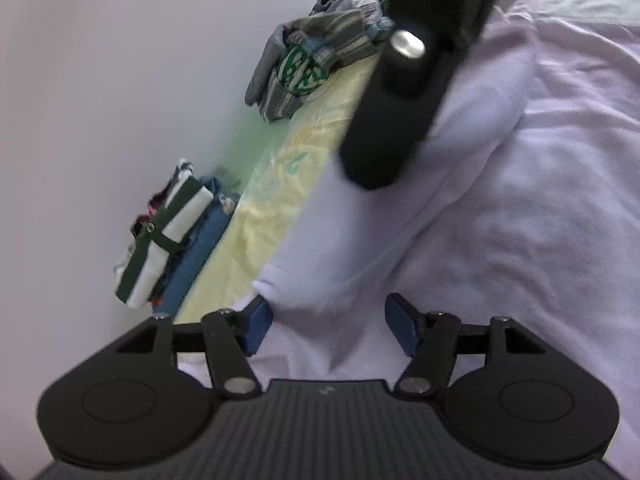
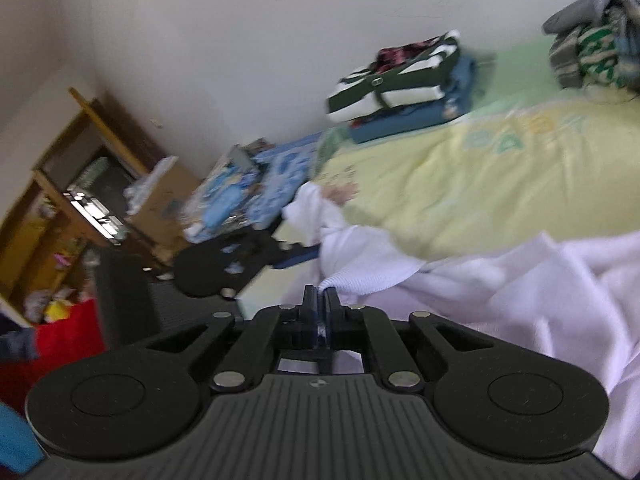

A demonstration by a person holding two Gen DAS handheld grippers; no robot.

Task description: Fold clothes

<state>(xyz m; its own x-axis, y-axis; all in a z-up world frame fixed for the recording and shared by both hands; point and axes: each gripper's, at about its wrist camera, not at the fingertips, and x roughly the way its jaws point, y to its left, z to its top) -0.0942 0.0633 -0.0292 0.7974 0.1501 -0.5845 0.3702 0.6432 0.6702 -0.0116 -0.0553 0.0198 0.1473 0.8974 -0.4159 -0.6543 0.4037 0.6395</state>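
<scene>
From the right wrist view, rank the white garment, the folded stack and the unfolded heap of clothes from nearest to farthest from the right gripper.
1. The white garment: its ribbed edge is pinched in the right gripper.
2. The folded stack: farther up the yellow bedspread, by the wall.
3. The unfolded heap of clothes: far right, farthest up the bed.

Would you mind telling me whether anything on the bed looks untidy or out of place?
Yes: the heap of clothes by the wall is crumpled and unfolded, unlike the neat folded stack beside it. The white garment lies rumpled, mid-fold.
</scene>
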